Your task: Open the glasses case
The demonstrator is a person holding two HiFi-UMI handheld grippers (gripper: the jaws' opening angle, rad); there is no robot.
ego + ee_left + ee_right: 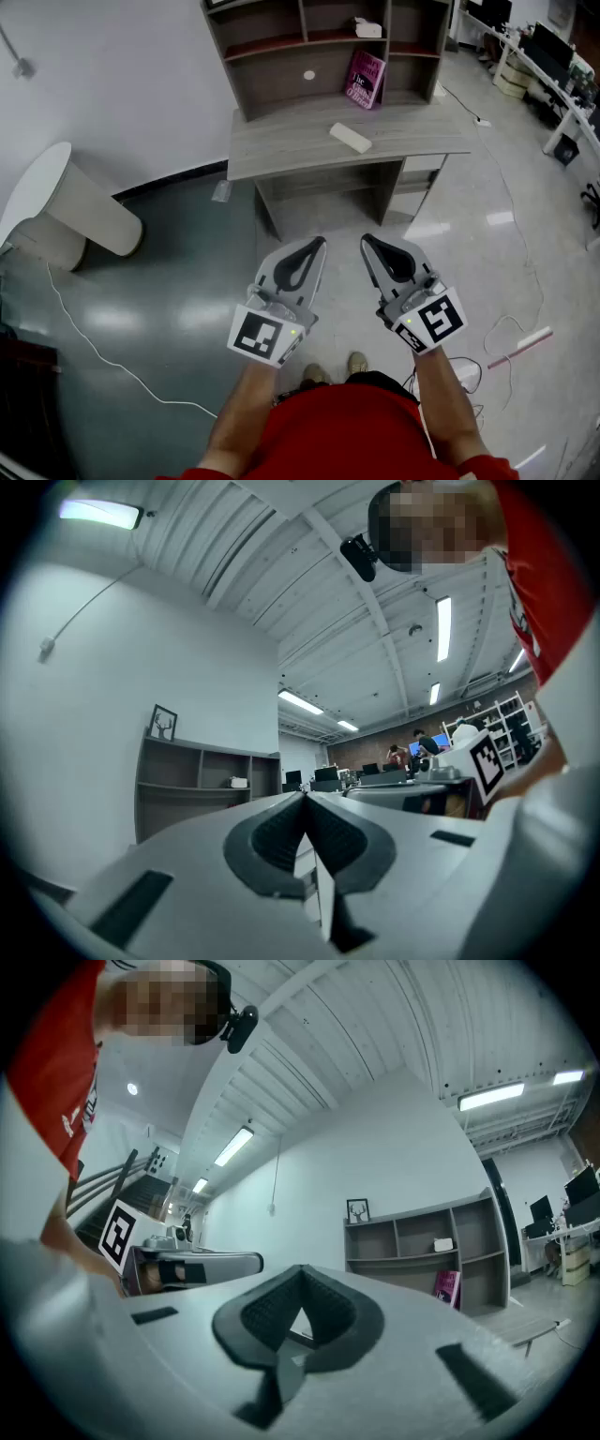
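Lying on desk (pixel 281 142), glasses case (pixel 351 137), indistinct

The glasses case (pixel 350 137) lies on the desk (pixel 281 145), right of its middle. Behind it, a book (pixel 365 79) stands in the shelf (pixel 272 89).

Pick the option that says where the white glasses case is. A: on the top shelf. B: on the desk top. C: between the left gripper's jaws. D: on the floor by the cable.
B: the glasses case lies flat on the desk top, in front of the pink book, while the left gripper and right gripper are both shut and empty, short of the desk.
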